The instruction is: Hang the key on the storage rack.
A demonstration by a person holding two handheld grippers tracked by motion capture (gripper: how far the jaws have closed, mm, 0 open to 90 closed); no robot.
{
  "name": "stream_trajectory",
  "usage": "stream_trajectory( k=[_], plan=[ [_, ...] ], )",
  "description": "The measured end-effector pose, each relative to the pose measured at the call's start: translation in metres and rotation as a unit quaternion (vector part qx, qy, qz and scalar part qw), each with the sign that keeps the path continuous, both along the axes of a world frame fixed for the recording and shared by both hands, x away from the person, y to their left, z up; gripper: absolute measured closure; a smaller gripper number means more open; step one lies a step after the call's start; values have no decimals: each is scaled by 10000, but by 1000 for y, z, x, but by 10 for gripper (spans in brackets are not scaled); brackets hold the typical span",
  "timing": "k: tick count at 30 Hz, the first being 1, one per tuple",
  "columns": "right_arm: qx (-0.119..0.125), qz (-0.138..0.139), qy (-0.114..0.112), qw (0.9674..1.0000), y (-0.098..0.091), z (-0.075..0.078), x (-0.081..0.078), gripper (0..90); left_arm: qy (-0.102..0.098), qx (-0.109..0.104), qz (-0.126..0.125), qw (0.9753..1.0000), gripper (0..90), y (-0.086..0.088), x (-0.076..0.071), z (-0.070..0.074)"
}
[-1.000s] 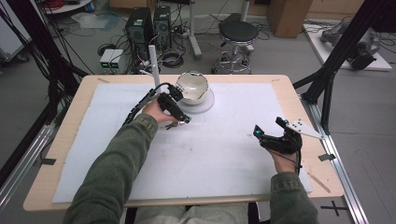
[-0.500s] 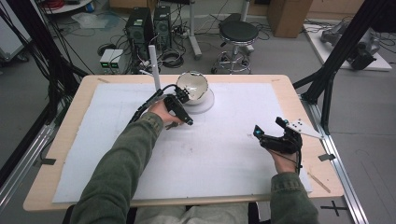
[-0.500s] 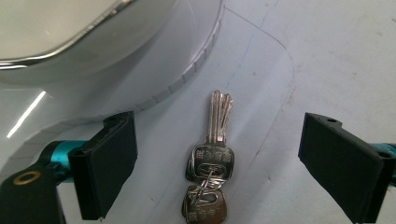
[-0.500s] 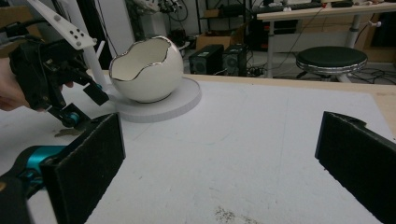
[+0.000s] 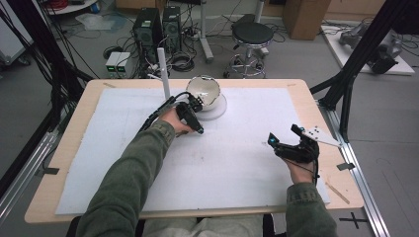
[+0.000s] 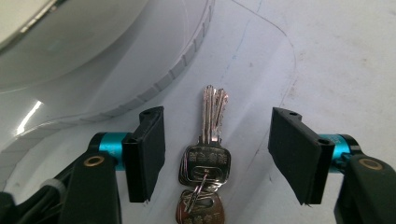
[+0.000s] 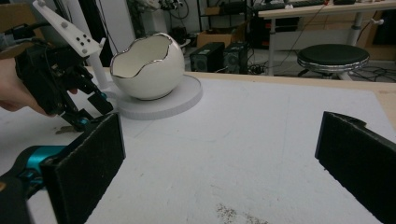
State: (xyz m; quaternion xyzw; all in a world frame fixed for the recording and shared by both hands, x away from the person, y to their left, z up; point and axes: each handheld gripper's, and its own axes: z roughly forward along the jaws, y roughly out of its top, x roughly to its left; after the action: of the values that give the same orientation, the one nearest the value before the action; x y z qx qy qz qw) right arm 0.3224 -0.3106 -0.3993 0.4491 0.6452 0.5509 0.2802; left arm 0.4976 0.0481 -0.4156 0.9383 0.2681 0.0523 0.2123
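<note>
While the stamped writing on the keys (image 6: 204, 164) stays unreadable, your left gripper (image 6: 215, 149) straddles them wide, and your right gripper (image 7: 219, 158) gapes empty

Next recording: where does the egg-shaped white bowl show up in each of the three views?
High view: the bowl sits far centre on its round white base, just beyond the left gripper.
Left gripper view: a white curved surface fills the top-left corner; I cannot tell if it is the bowl. Keys lie between the open jaws.
Right gripper view: the bowl stands upper left.
Shared landmark: the round white base.
</note>
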Motion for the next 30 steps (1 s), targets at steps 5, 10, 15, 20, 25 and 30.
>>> stream_trajectory(
  k=[5,10,15,20,25,30],
  plan=[
    [9,-13,0,10000,-1,0,0,5,2,4,-7,10000,428,-3,1,-2],
    [-54,16,48,10000,1,-2,1,5,-10,-23,199,9998,566,-2,3,-3],
    [-59,22,54,10000,1,-2,1,5,42,-91,203,9997,668,2,5,-3],
    [-88,31,79,9999,2,-2,2,5,-9,-151,154,9998,800,6,7,-4],
    [-100,26,80,9999,2,-2,1,5,-234,35,-93,9997,806,3,3,-3],
    [-67,-3,95,9999,1,-2,0,5,-317,76,-175,9993,807,3,1,-2]
  ],
)
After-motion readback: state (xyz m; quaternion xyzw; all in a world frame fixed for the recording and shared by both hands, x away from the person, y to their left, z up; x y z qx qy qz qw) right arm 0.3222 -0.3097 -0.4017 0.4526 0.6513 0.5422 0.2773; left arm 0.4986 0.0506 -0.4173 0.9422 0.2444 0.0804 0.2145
